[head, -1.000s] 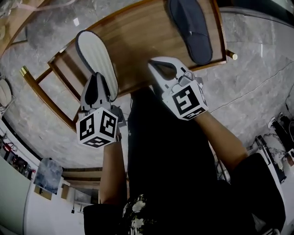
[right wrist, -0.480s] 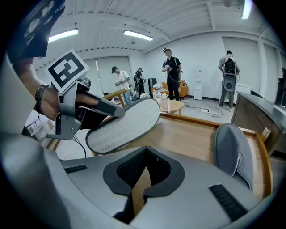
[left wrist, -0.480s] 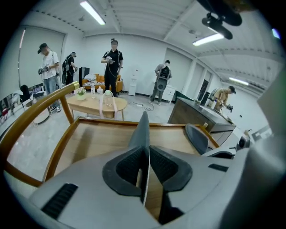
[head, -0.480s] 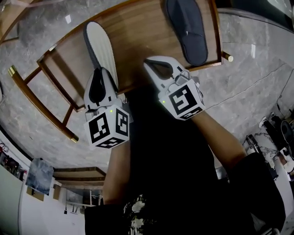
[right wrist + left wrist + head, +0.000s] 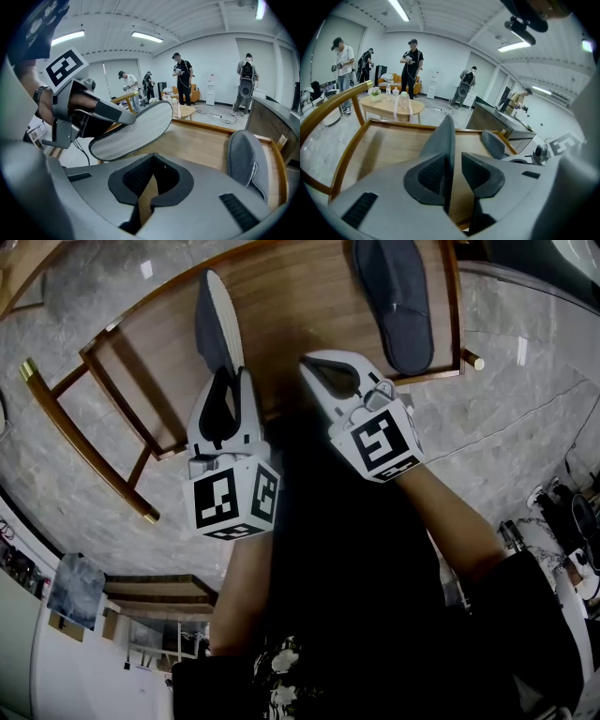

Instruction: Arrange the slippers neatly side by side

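A dark grey slipper (image 5: pixel 396 296) lies flat at the right end of the wooden bench (image 5: pixel 300 306), also seen as the slipper (image 5: pixel 246 159). The second slipper (image 5: pixel 217 324) stands on its edge, its pale ribbed sole (image 5: pixel 133 131) facing right. Its heel sits between the jaws of my left gripper (image 5: pixel 227 381). These jaws have just been opening: the slipper (image 5: pixel 443 140) leans on the left pad and a gap shows at the right pad. My right gripper (image 5: pixel 314 365) hovers over the bench's near edge, shut and empty.
The bench has open wooden rails (image 5: pixel 84 437) at its left end and a raised rim. Grey marble floor (image 5: pixel 525 381) lies around it. Farther off stand a round table (image 5: pixel 391 107) and several people (image 5: pixel 411 58).
My left gripper has carried the slipper rightward toward the other one, and the slipper has turned from sole-up to standing on its edge. The left jaws have spread. The right gripper has stayed put.
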The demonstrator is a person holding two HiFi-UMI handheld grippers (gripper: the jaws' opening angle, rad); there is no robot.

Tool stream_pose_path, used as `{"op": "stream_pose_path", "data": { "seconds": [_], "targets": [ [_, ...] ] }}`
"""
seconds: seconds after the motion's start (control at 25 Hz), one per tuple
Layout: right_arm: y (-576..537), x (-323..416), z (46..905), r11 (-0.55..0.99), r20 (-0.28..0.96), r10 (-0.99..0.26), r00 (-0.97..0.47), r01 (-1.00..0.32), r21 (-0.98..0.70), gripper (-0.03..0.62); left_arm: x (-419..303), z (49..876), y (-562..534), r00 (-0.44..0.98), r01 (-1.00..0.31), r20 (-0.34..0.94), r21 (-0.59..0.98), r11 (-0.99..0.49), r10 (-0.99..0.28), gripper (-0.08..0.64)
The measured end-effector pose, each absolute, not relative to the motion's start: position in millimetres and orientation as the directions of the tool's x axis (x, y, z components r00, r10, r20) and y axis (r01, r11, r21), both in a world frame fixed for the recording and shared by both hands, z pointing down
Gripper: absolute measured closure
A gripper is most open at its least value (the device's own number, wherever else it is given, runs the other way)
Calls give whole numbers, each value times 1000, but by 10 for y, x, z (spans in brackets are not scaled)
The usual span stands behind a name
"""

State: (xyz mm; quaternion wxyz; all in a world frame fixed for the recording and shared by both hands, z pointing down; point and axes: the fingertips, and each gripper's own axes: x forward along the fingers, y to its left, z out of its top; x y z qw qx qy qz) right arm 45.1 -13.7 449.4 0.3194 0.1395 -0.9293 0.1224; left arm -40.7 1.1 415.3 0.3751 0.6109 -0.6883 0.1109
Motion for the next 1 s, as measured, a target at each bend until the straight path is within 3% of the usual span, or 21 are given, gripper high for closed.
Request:
{"op": "stream_pose_path", "data": {
  "seconds": [0.64,1.0],
  "targets": [
    [-413,673,4354,870,600,-324,-731,-479,-114,594,-48,4047,72,189,-943,650,330,49,-736,466],
    [-453,704,4058,795,517,-460,-722,-594,-122,594,-172,3989,-16,245,-969,643,168,-178,-726,435]
  ]
}}
